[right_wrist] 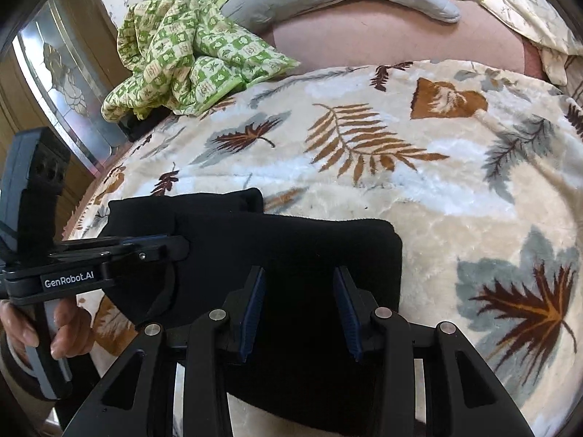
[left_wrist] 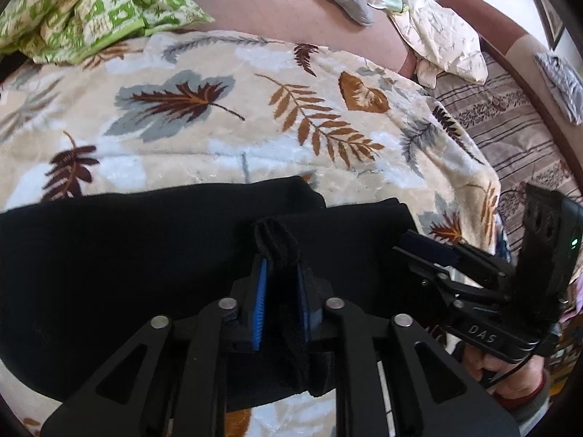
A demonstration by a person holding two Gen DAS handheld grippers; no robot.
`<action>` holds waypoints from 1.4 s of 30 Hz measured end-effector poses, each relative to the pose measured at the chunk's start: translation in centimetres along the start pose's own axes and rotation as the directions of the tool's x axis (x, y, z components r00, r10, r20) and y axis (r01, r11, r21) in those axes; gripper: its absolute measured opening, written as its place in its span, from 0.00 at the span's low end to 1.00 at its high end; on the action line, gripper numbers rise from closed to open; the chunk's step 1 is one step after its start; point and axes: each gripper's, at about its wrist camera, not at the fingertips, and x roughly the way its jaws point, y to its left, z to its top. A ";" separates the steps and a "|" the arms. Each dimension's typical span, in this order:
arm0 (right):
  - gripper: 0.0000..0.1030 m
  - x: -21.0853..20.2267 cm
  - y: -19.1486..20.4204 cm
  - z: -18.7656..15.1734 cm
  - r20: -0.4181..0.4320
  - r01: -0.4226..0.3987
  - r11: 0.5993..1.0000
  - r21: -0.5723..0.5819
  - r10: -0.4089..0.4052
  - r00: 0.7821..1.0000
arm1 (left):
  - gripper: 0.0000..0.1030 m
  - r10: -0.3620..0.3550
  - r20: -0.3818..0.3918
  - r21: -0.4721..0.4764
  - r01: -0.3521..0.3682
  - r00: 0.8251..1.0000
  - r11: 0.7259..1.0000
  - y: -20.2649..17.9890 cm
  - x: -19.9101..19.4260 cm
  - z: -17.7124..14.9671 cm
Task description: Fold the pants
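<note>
on the bed's plush leaf-print blanket (right_wrist: 419, 189) lie the black pants (right_wrist: 291, 255), soft, matte and folded thick. left claw (left_wrist: 282, 255) pinches a raised ridge of their cloth; right claw (right_wrist: 297, 287) hovers released above them, blue ribbed pads apart. two claws, one crumpled green checked cloth (right_wrist: 182, 54). pants' near edge is hidden.

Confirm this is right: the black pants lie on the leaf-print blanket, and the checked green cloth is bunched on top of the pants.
Wrong in one respect: the green cloth is bunched at the blanket's far edge, well apart from the pants, as the right wrist view shows. The pants do lie on the blanket.
</note>
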 end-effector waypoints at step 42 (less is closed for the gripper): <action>0.45 -2.8 4.0 -0.6 -0.011 0.047 0.998 -0.035 -0.047 0.999 | 0.65 0.176 0.138 -0.016 -0.176 0.975 0.984 1.0 -3.4 -2.1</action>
